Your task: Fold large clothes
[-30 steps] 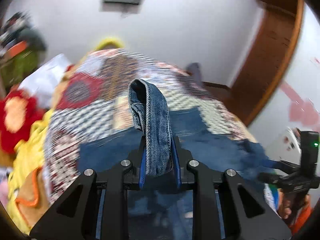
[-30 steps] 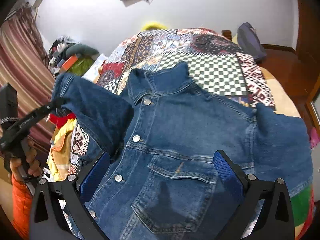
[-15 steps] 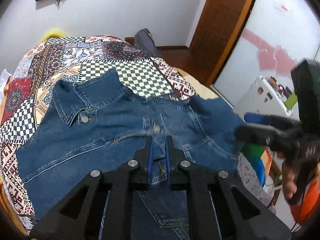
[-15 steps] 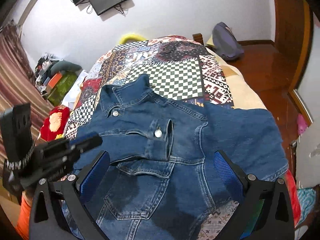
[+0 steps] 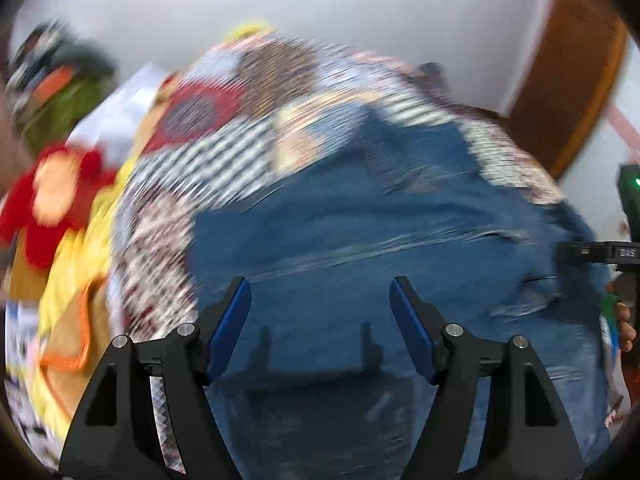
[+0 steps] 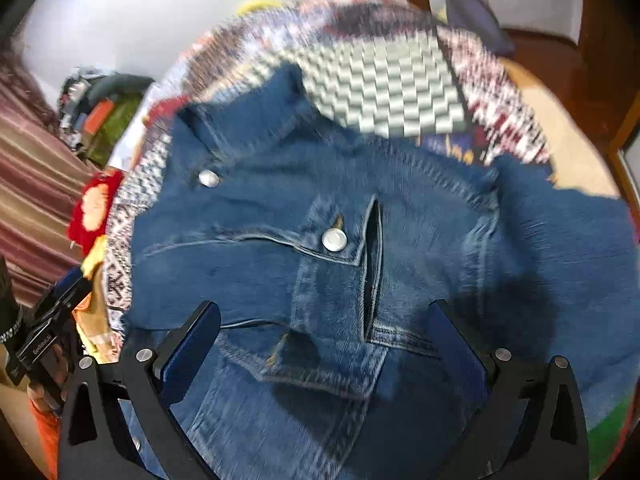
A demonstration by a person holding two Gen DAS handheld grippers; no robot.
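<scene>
Right now both my grippers are over the denim jacket [image 6: 328, 240], which lies front-up on the patchwork bedspread [image 6: 384, 76], collar toward the far end of the bed.

Left gripper [image 5: 320, 316]: jaws have just been opening, now spread, nothing between the pads, only denim below them. The view is badly motion-blurred, so I can't say exactly which part of the jacket is under it.

Right gripper [image 6: 324, 336]: fingers spread wide, empty, hanging over the lower front of the jacket.

What I can read from the right view: left sleeve [image 6: 248, 256] is laid across the chest, cuff with its metal button [image 6: 334, 239] near the middle. The right side of the jacket [image 6: 560, 240] is spread out flat toward the right edge of the bed. Second button [image 6: 208, 178] sits by the collar.

My read on the step: one sleeve fold is down and let go; the right side is not yet folded in.

Next move, as I judge it: right gripper goes for the right sleeve or side edge, pinches a single layer of hem, carries it left over the chest. Denim is stiff and heavy, so it needs a firm pinch and a low drag, or the laid sleeve gets pulled out of place.

Pile of clothes [image 5: 68, 208] on the left is clear of the work.
</scene>
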